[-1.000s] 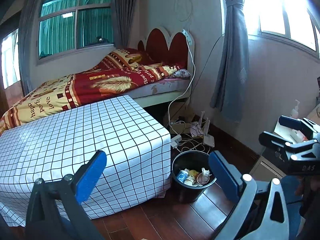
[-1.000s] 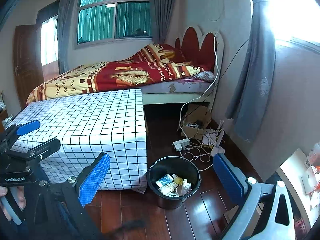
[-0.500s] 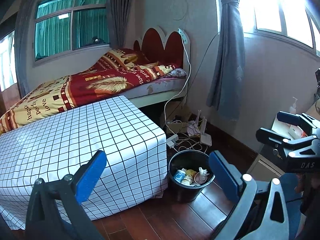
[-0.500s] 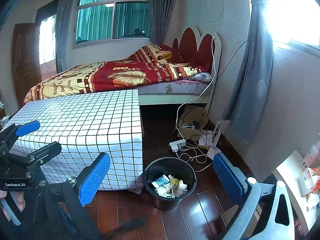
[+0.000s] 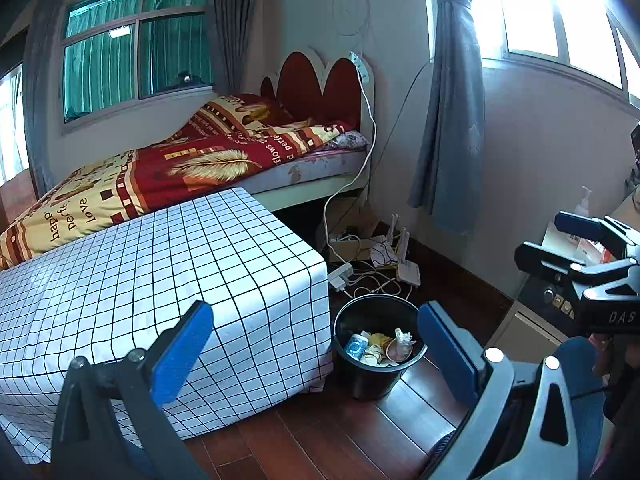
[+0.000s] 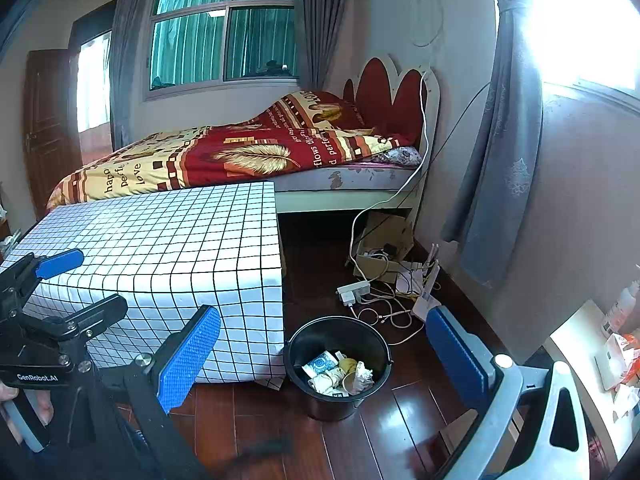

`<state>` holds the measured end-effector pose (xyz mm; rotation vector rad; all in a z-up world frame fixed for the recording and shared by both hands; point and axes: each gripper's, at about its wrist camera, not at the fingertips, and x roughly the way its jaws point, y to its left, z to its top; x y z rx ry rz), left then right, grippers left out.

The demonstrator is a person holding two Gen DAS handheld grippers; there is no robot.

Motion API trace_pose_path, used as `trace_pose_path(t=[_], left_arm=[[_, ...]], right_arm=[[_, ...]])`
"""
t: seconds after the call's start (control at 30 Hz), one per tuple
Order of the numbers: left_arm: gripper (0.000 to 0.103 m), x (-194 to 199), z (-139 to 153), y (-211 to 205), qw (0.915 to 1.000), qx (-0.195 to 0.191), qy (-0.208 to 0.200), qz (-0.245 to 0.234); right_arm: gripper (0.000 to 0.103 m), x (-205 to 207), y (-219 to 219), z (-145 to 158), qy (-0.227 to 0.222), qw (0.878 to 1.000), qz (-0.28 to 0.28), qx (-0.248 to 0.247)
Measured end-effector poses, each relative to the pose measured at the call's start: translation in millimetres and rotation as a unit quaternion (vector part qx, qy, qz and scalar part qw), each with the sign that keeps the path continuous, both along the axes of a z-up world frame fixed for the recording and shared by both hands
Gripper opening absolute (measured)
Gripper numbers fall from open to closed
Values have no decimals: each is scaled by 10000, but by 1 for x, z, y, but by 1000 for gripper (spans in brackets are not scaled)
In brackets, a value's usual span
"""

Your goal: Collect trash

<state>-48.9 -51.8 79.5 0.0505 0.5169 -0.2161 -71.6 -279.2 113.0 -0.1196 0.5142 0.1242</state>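
A black trash bin (image 5: 374,376) stands on the wood floor by the table corner; it also shows in the right wrist view (image 6: 338,400). Crumpled paper, a blue-white wrapper and other trash (image 5: 378,348) lie inside it, also seen in the right wrist view (image 6: 338,372). My left gripper (image 5: 316,354) is open and empty, held above the floor, the bin between its blue pads. My right gripper (image 6: 324,364) is open and empty, likewise above the bin. Each gripper shows in the other's view: the right one (image 5: 576,240) and the left one (image 6: 68,284).
A table under a white grid cloth (image 5: 140,280) stands left of the bin. A bed (image 5: 192,164) with a red and yellow blanket is behind. A power strip, cables and a router (image 5: 376,268) lie on the floor. A desk (image 6: 592,344) with papers stands at right.
Both views have drifted slightly right and back; the bin sits a little more to the left in each. Both grippers stay open and empty.
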Motion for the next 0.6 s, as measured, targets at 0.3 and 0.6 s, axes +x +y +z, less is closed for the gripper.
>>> trace_pose_path(t=[0.3,0.6], left_arm=[[103,0,-2,5,10000,-31,13,44],[103,0,-2,7,10000,-29,51,34]], right_arm=[[103,-2,0,0,15,10000,-4,-12],[103,-3,1,-1,25,10000,-8,-28]])
